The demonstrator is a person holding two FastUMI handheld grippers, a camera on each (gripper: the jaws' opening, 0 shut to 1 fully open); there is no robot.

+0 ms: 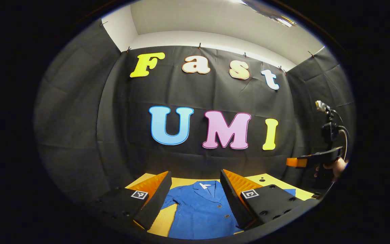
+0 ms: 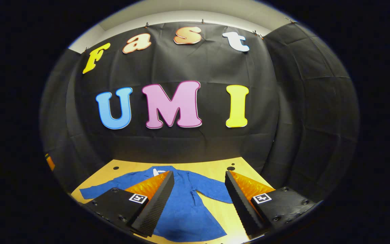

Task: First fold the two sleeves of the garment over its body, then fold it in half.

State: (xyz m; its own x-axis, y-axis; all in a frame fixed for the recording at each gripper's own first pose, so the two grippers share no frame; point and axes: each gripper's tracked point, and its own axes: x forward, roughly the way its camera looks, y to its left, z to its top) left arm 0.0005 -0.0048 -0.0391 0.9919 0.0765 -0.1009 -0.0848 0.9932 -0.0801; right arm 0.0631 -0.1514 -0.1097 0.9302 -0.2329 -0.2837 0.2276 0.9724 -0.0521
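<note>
A blue buttoned garment lies flat on the yellow table, collar toward the back wall and both sleeves spread out to the sides. My left gripper hovers open above its chest, touching nothing. In the right gripper view the garment lies left of centre, one sleeve reaching between the fingers. My right gripper is open above the table and holds nothing. The right gripper also shows at the right edge of the left gripper view, held by a hand.
Black cloth walls close the booth at the back and on both sides. The table has small dark holes near its far edge. Bare wood lies to the right of the garment.
</note>
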